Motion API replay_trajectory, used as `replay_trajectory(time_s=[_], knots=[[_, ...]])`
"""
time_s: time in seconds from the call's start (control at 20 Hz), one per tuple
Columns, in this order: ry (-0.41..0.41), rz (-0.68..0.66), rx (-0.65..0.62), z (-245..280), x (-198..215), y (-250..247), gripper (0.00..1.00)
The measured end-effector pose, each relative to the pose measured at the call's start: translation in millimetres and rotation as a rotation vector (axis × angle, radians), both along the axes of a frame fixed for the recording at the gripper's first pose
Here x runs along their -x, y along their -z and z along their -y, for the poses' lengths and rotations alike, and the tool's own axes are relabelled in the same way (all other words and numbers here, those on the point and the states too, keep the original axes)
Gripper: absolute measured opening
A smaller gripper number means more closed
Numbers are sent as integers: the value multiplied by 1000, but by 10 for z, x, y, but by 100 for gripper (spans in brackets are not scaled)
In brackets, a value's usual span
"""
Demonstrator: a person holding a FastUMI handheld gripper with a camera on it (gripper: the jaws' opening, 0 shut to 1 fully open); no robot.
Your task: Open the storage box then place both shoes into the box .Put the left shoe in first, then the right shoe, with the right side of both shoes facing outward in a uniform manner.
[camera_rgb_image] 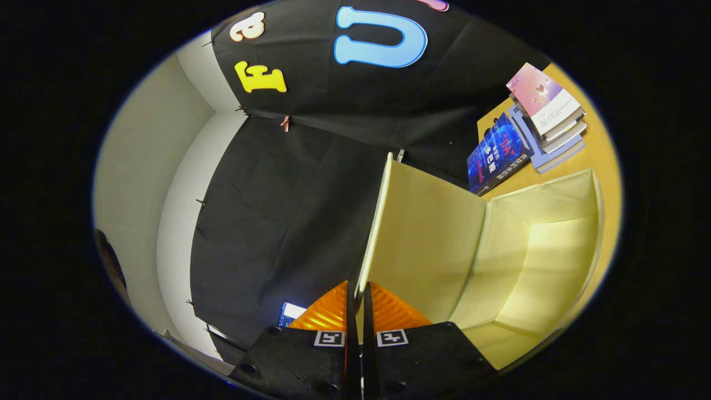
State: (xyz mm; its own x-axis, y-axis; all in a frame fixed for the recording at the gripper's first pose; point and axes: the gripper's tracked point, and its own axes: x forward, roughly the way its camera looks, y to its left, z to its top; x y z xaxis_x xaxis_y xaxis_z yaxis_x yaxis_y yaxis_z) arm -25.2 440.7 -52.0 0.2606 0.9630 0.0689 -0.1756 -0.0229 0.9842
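Gripper [358, 294]: fingers drawn nearly together, clamped on the thin edge of the lid, one finger on each face of the panel.
Fingers [328, 314]: ribbed pads pressed to either side of the lid's edge; square printed markers sit on the bodies just behind them.
Lid [427, 239]: pale yellow fabric panel of the box, raised and seen almost edge-on; its near edge runs from between the fingers up and away, and its inner face turns toward the box's hollow.
Box [555, 261]: pale yellow fabric storage box, standing open; its interior lies to one side of the fingers and beyond them, joined to the lid along a fold. Inside walls and floor are bare where visible.
Table [602, 150]: tan surface carrying the box and the books.
Books [547, 119]: a small stack beyond the box, near the table's far edge, topped by a pink-and-white cover; well apart from the fingers.
Blue book [497, 155]: leans beside the stack, just behind the box's far wall.
Screen [290, 314]: a small lit screen, low and just beside the fingers, on the side away from the box.
Wall [144, 166]: plain pale surface meeting the black cloth behind the lid.
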Motion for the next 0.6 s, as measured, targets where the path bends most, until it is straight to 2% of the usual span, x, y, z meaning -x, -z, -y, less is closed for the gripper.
replay_trajectory(time_s=[0.1, 0.25, 0.3, 0.35, 0.45, 0.55, 0.6], knots=[[-16, 7, 19, -151, 30, 32, 9], [-49, -11, 7, -365, 113, 20, 29], [-55, -14, 1, -398, 124, 4, 32], [-59, -14, -1, -418, 123, 5, 48], [-64, -8, 1, -457, 121, 1, 68], [-55, -4, -4, -434, 105, -16, 84], [-42, -3, -4, -408, 78, -31, 87]])
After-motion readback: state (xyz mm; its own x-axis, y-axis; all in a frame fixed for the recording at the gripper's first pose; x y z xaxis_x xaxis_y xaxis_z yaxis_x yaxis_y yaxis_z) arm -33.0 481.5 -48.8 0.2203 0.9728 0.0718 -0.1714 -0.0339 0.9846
